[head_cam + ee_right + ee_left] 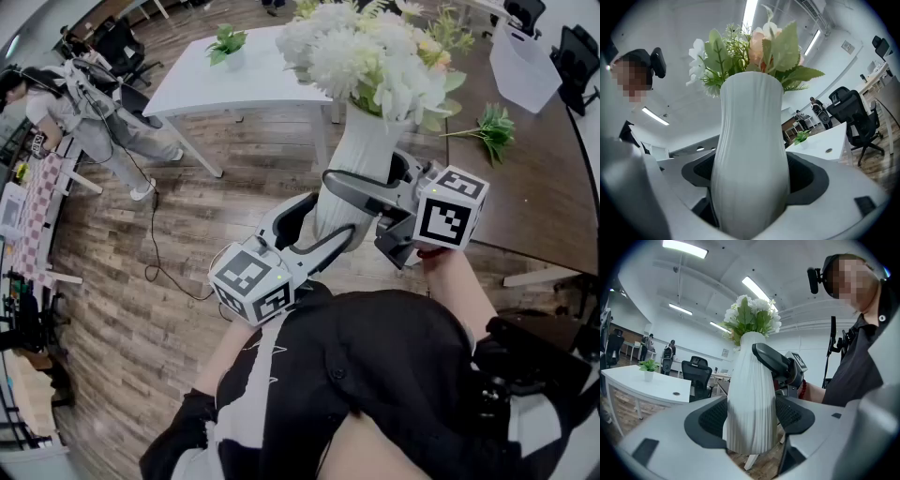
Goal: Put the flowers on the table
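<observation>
We hold the white vase (361, 150) in left gripper (326, 227) and right gripper (378, 183), jaws spread wide against its ribbed body. Its base is hidden behind them, and the flowers (366, 47) are cropped at the top edge.

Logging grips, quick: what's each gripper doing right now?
Left gripper: closed on the vase.
Right gripper: closed on the same vase.

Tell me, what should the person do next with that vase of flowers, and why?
Probably carry the vase a little to the right, over the dark table. The left gripper and right gripper both clamp it, but it hangs over the wooden floor, not yet above any tabletop.
</observation>
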